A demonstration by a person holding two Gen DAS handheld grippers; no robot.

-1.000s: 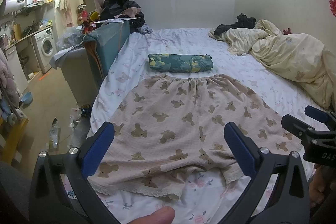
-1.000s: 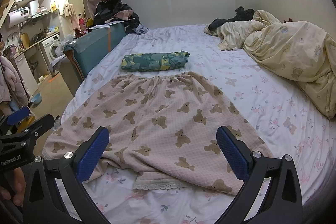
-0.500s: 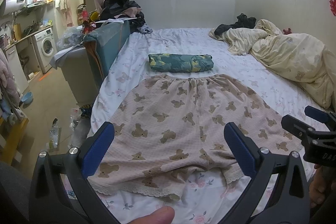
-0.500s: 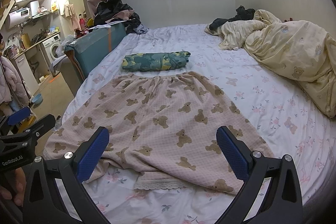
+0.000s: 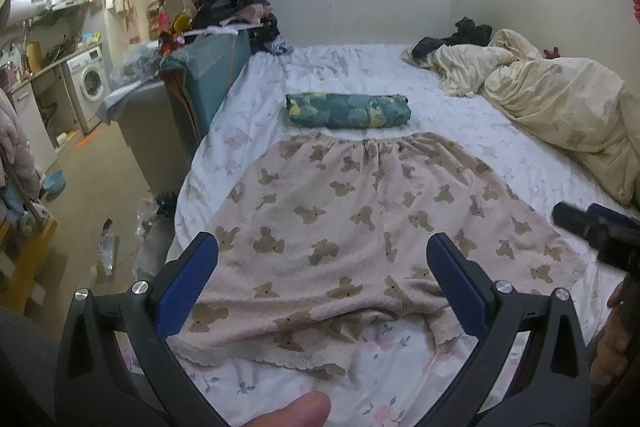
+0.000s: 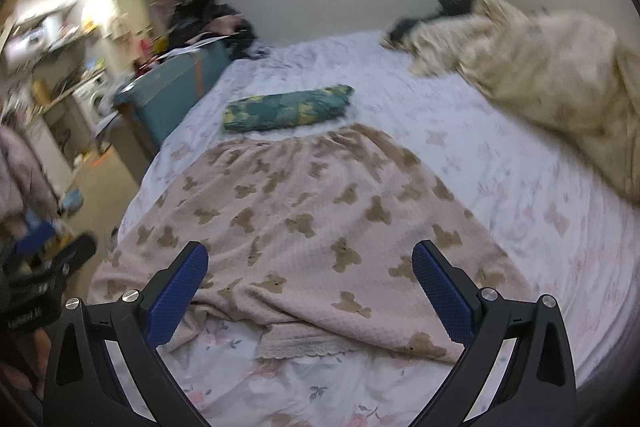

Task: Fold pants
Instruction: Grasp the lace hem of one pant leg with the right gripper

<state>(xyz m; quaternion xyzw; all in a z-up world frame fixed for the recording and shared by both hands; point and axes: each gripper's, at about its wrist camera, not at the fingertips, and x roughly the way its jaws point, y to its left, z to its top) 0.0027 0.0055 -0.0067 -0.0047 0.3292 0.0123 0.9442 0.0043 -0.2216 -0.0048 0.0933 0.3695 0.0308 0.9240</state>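
Note:
Pink pants with a brown bear print [image 5: 352,223] lie spread flat on the bed, waistband far, lace-trimmed leg hems near; they also show in the right wrist view [image 6: 304,227]. My left gripper [image 5: 322,263] is open and empty, above the near hems. My right gripper [image 6: 310,275] is open and empty, above the hems on the right side. It also shows at the right edge of the left wrist view [image 5: 600,231], and the left gripper at the left edge of the right wrist view [image 6: 48,267].
A folded green patterned garment [image 5: 348,110] lies just beyond the waistband. A cream duvet [image 5: 560,107] is bunched at the far right of the white floral bed sheet [image 5: 400,75]. A teal box [image 5: 200,83] stands against the bed's left edge, with floor beyond.
My right gripper has swung to the right and forward; its view is motion-blurred and tilted. The left gripper has stayed nearly still. The pants have not moved.

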